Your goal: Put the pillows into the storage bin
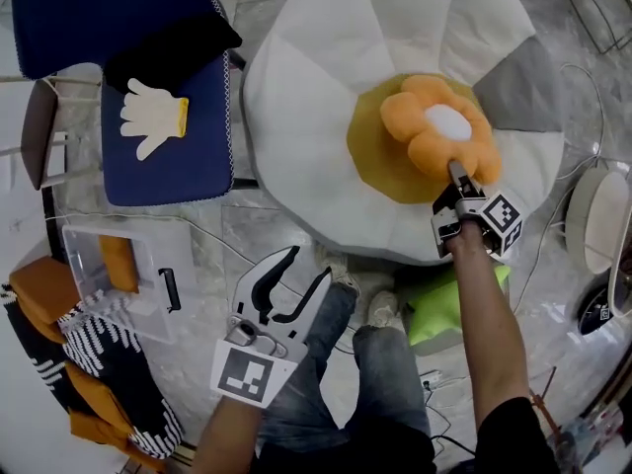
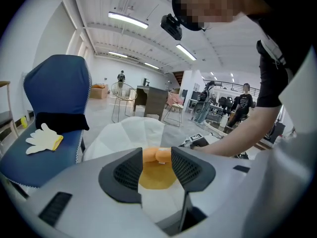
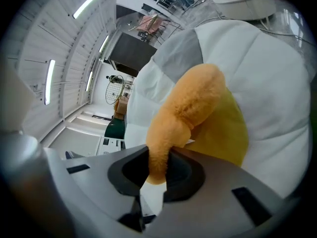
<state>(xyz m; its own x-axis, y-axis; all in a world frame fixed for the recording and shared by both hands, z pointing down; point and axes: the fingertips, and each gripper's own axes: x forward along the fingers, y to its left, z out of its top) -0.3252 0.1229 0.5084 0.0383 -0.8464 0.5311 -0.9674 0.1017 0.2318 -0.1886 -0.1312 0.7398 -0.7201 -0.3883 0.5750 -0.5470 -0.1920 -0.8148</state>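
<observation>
- Left gripper [image 1: 306,265] [image 2: 157,167]: jaws roughly half apart, nothing between the pads. It is held over the floor, above the person's knees.
- Right gripper [image 1: 457,171] [image 3: 159,170]: jaws closed tight on one orange petal of the flower pillow [image 1: 439,126] [image 3: 190,108]. The plush is squeezed thin between the pads.
- Flower pillow: over the yellow centre of the big white cushion [image 1: 306,117]. I cannot tell whether it touches the cushion.
- Green pillow [image 1: 434,319]: on the floor at the cushion's near edge, partly under the right forearm.
- Bin [image 1: 74,255]: clear, on the floor to the left, well apart from the flower pillow, with an orange item [image 1: 118,263] inside. Patterned pillows [image 1: 59,334] lie just beside its near side.
- Chair [image 1: 168,136] [image 2: 54,98]: blue, left of the cushion, with a white glove [image 1: 150,117] [image 2: 43,139] on the seat.
- Only the head view shows the bin, the green pillow and the patterned pillows.
- Only the right gripper view shows the pinch on the petal.
- The left gripper view shows the flower pillow [image 2: 156,155] through its jaw gap, the person's right arm reaching in, and a hall with furniture and people far back.
</observation>
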